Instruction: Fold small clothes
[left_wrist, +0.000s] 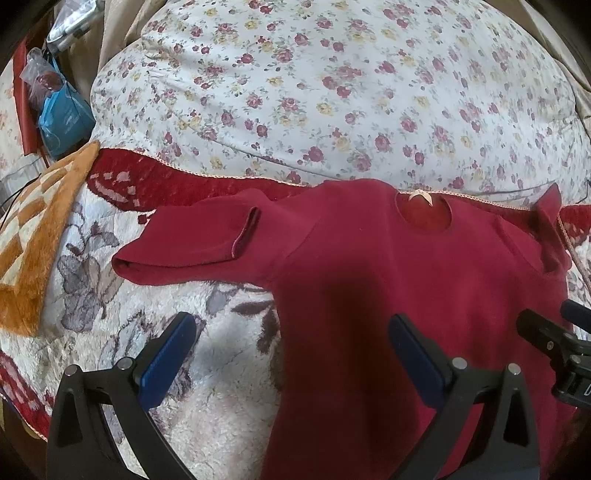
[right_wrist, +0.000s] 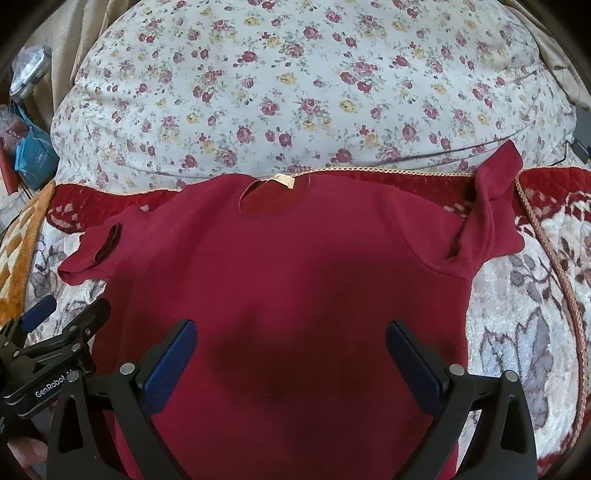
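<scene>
A small dark red long-sleeved top (left_wrist: 388, 280) (right_wrist: 295, 266) lies spread on a plush flowered blanket (left_wrist: 221, 387), neck hole with a cream label (right_wrist: 282, 181) at the far side. Its left sleeve (left_wrist: 192, 243) is doubled back on itself; the right sleeve (right_wrist: 491, 206) is bunched and sticks up. My left gripper (left_wrist: 291, 328) hovers open over the top's left edge, one finger above the blanket, one above the cloth. My right gripper (right_wrist: 290, 336) hovers open above the middle of the top's body. Neither holds anything. Each gripper shows at the edge of the other's view.
A big floral quilt (left_wrist: 332, 92) is heaped just behind the top. An orange and cream checked rug (left_wrist: 33, 236) lies at the left. A blue bag (left_wrist: 62, 118) and clutter sit at the far left. Bare blanket (right_wrist: 517, 314) shows right of the top.
</scene>
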